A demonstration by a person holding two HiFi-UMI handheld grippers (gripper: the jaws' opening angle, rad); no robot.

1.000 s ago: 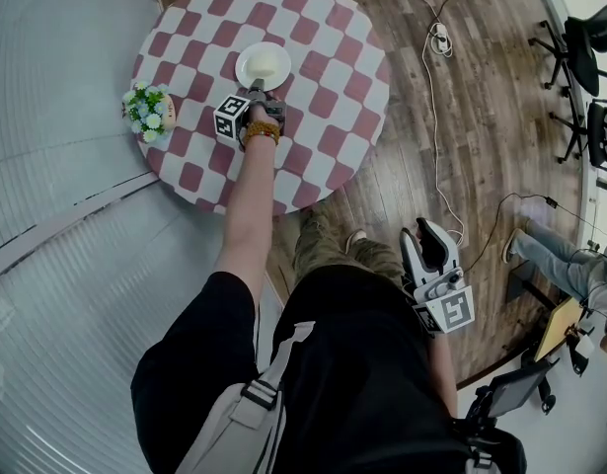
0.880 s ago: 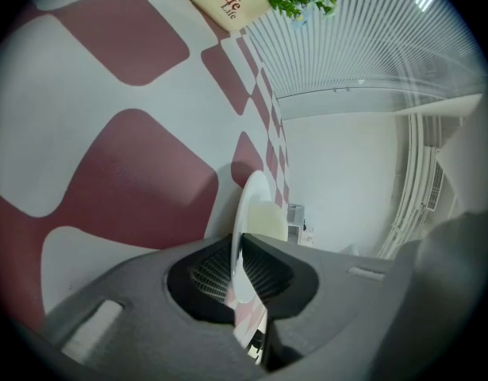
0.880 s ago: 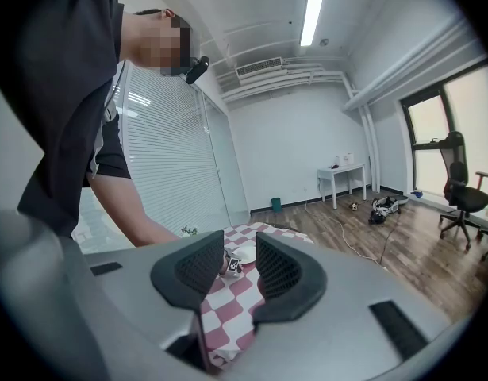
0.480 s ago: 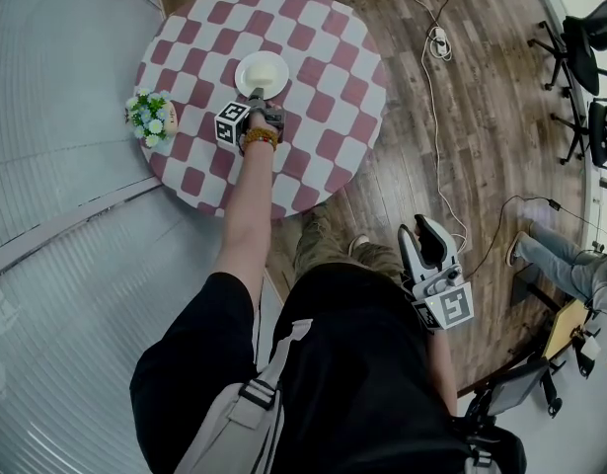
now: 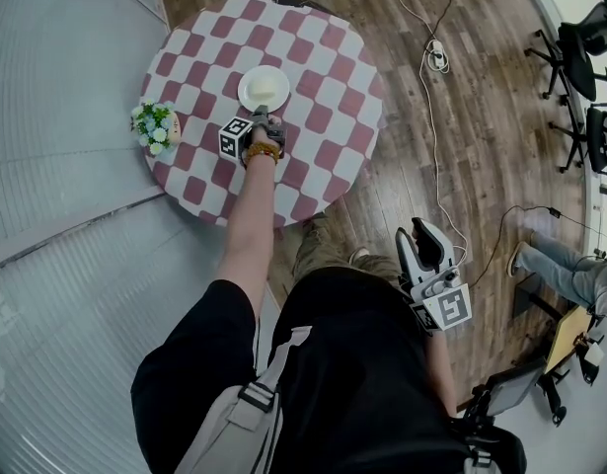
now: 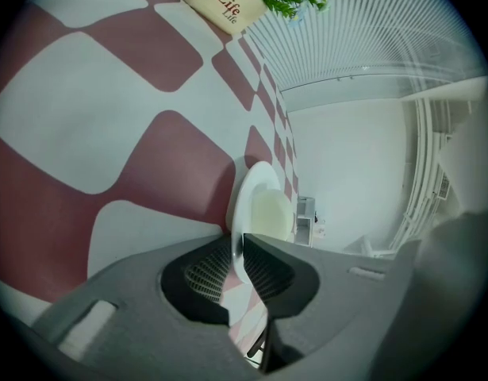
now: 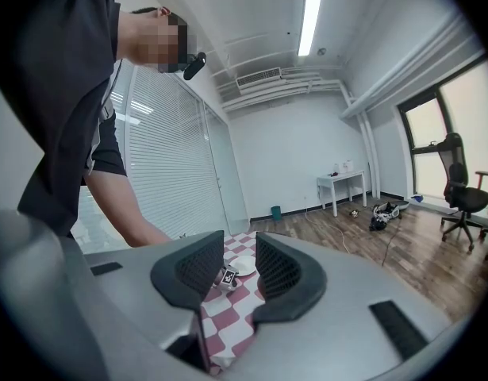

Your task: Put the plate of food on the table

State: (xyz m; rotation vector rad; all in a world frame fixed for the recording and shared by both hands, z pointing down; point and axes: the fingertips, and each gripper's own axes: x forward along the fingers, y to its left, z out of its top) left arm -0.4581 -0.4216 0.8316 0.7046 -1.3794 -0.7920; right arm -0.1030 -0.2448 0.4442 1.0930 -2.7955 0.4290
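A white plate [image 5: 264, 89] with pale food sits near the middle of the round red-and-white checked table [image 5: 323, 136]. My left gripper [image 5: 261, 114] reaches over the table and is shut on the plate's near rim. In the left gripper view the jaws [image 6: 236, 248] pinch the thin rim, and the plate [image 6: 263, 213] appears to lie on the cloth. My right gripper [image 5: 415, 235] hangs beside the person's hip, away from the table. It is open with nothing between its jaws [image 7: 240, 251]; that view shows the table [image 7: 228, 304] and the plate [image 7: 244, 265] far off.
A small pot of flowers [image 5: 155, 126] stands at the table's left edge, also seen as a cream pot [image 6: 224, 2]. A cable [image 5: 436, 117] runs over the wood floor right of the table. Office chairs [image 5: 579, 47] stand far right. A ribbed partition [image 5: 66, 87] borders the left.
The head view has drifted a little, so the table sits slightly lower in frame. The left gripper stays shut on the plate's rim. The right gripper has barely moved.
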